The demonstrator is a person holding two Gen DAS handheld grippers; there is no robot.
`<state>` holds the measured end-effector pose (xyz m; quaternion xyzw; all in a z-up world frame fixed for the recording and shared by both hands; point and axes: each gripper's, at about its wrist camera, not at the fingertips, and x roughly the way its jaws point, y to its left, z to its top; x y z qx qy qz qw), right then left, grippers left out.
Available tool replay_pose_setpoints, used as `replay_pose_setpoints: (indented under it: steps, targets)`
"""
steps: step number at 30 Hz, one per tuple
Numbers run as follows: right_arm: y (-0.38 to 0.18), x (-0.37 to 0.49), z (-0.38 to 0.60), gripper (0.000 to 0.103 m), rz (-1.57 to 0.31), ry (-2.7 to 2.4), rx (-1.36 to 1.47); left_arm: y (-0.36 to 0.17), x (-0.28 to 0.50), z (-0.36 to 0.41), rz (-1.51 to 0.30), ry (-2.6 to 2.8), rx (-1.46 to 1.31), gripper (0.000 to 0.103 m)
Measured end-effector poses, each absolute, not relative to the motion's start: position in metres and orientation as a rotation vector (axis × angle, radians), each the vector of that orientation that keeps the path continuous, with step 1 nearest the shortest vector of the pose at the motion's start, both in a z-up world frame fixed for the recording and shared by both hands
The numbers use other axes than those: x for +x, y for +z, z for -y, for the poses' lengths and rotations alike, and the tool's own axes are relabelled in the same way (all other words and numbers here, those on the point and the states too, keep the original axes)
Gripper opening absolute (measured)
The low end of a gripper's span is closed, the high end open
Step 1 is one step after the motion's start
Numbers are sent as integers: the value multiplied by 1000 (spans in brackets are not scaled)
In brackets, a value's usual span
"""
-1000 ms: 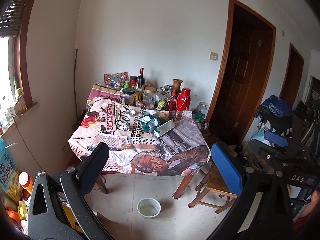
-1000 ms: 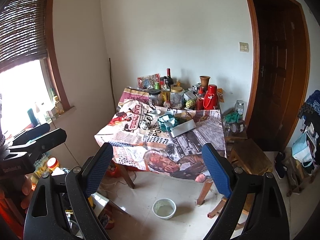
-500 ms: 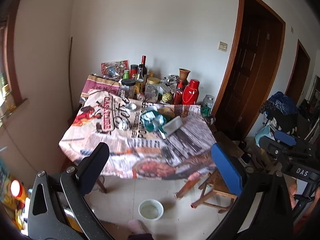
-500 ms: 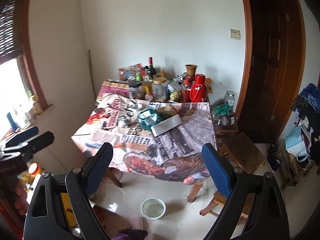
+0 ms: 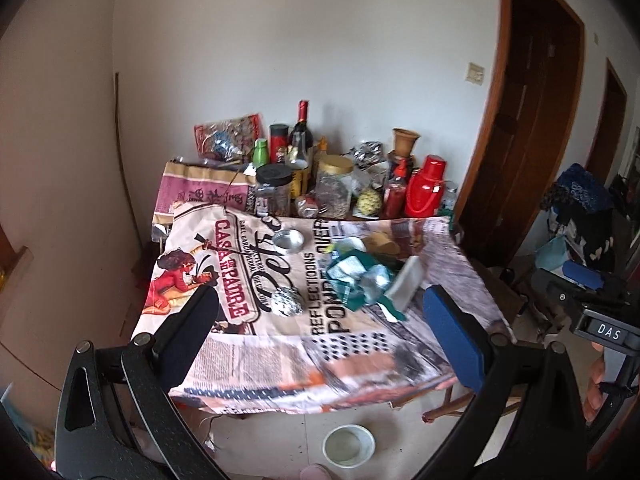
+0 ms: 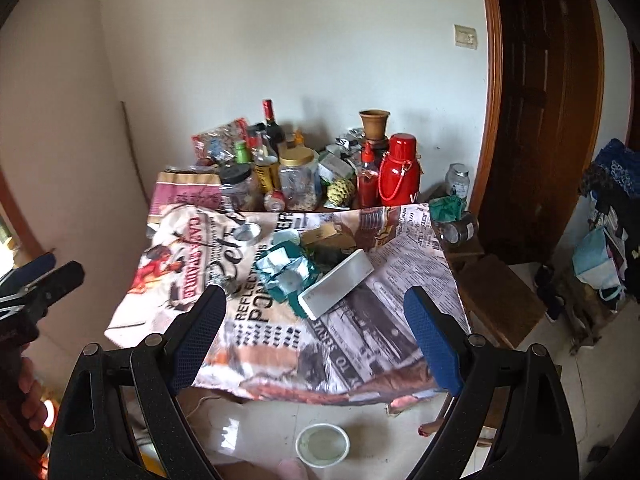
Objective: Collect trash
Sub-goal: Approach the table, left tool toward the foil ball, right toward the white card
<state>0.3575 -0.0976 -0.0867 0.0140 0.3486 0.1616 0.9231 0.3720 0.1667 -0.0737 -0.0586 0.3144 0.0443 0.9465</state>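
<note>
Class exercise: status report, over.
Left gripper and right gripper open, empty. Crumpled green wrappers on the table, untouched. White box alongside.

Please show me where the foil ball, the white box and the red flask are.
foil ball [image 5: 285, 300], left wrist view, its middle.
white box [image 6: 338, 284], right wrist view, top face.
red flask [image 6: 399, 174], right wrist view, body.

Soft, even daylight, moderately bright. Both my views bow hard at the edges, corners vignetted black. Left view: motion smear on the tablecloth's [image 5: 304, 344] near edge. Right view sharper; a pale glare patch on the floor tiles [image 6: 230, 434]. Bottles throw faint shadows on the wall [image 6: 320, 60].
</note>
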Motion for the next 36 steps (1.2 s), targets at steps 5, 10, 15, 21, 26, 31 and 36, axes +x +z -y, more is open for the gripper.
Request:
replay_pose_setpoints:
  steps: [5,10,15,21,26,31,36]
  targets:
    - [-116,408,80,89,-830,236,34,-106,417,-198,-682,137,-188,103]
    - [-151,455,83,89,-942,212,79,-146,457,-215,-755,184,-207,99]
    - [-195,503,84,89,-1057,185,93,-189,495,-220,-833,230,-234,96]
    - [-250,548,81,88,-1211,215,189,-244,535,-229,-951,281,-291,91]
    - [-284,569,71,88,-1304,273,243,-278,557,-235,-1017,339,-308,87]
    - [-303,581,71,88,-1349,289,320,-300,572,-235,-1062,371,-316,87]
    - [-317,581,72,86,-1389,245,356,-315,582,-235,-1088,410,-329,84]
